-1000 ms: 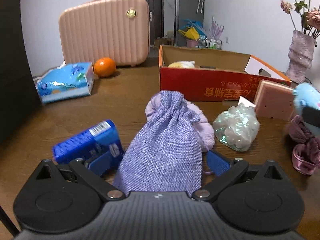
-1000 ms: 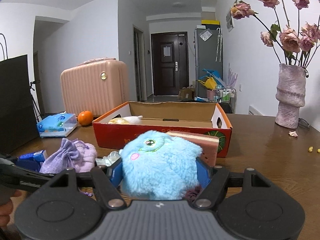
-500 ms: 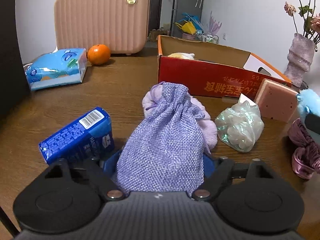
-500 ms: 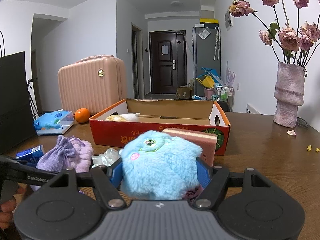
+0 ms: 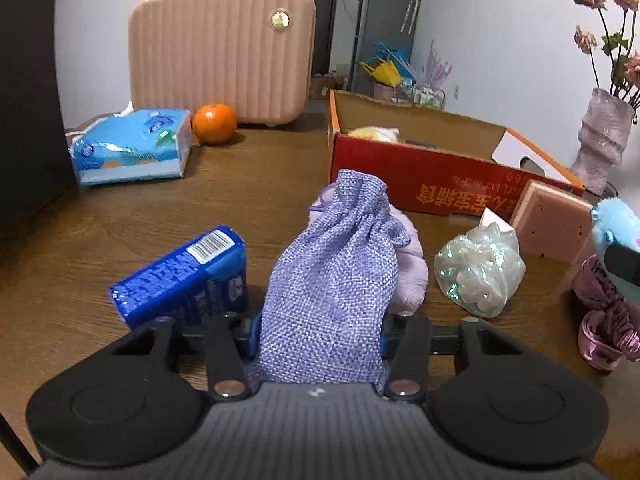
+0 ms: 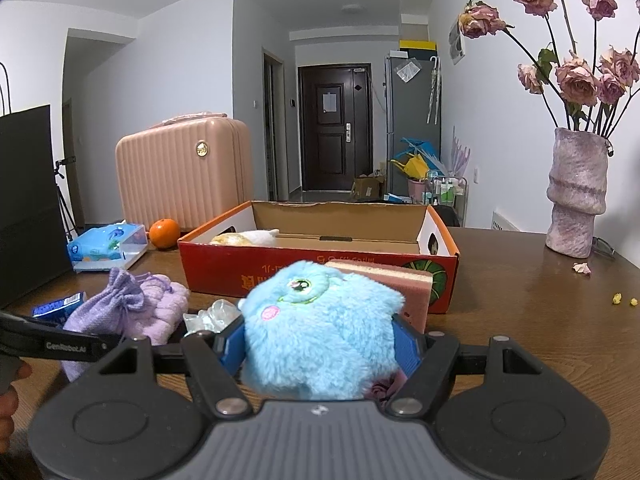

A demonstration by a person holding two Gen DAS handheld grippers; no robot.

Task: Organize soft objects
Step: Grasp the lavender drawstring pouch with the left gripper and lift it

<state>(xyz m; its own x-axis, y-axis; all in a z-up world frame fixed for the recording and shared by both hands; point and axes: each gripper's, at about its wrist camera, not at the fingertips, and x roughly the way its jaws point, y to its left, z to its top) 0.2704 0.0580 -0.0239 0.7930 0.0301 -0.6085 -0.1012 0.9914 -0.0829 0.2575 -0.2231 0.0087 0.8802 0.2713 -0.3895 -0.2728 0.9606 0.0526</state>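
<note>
A purple woven drawstring pouch (image 5: 332, 272) stands on the brown table (image 5: 260, 184) between the blue pads of my left gripper (image 5: 318, 336). Its jaws are closing and both pads touch the pouch's sides. A lilac fuzzy item (image 5: 412, 264) leans behind the pouch. My right gripper (image 6: 320, 344) is shut on a fluffy blue plush toy (image 6: 320, 320), held above the table in front of the red cardboard box (image 6: 224, 264). A yellow and white plush (image 6: 244, 237) lies inside the box. The pouch (image 6: 108, 312) also shows at the left of the right wrist view.
A blue tissue packet (image 5: 184, 276) lies left of the pouch, a clear bag of white pieces (image 5: 480, 276) to its right. A pink sponge (image 5: 552, 220) leans on the box; a pink satin scrunchie (image 5: 604, 320) lies nearby. Tissue pack (image 5: 132, 148), orange (image 5: 214, 123), suitcase (image 5: 220, 52) and vase (image 6: 576, 200) stand farther back.
My left gripper's jaws have come in from wide apart onto the sides of the purple pouch. The right gripper and the blue plush have stayed put.
</note>
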